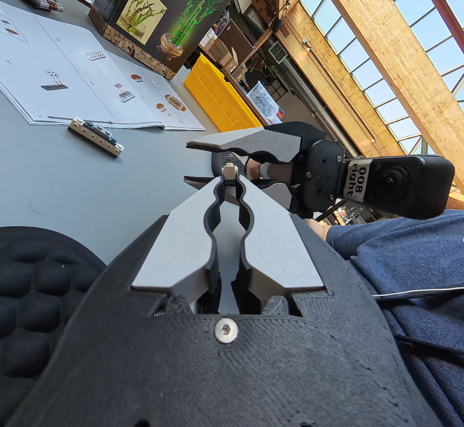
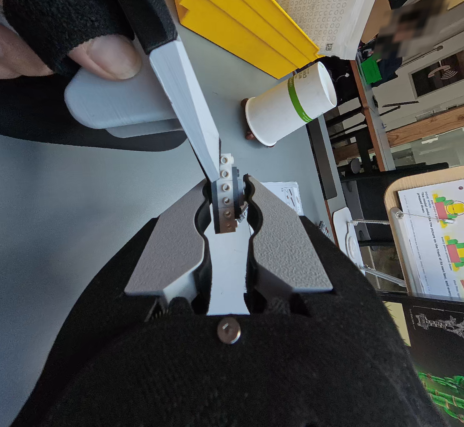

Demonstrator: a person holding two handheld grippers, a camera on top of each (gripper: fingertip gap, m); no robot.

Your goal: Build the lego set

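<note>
You work at a grey table (image 1: 75, 189) under a skylight (image 1: 401, 26) with timber beams (image 1: 364, 46); daylight pours in, and shelves (image 1: 238, 46) stand behind.

Tan-and-dark-grey studded brick strip (image 2: 226, 201) between the grey textured fingers (image 2: 283, 239); beyond the fingertips, a white paper cup with a green band (image 2: 288, 103) and ribbed yellow plastic bins (image 2: 238, 21)

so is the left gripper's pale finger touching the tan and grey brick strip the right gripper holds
Touching: the right wrist view shows the left gripper's finger tip pressed against the brick strip, no gap.
</note>
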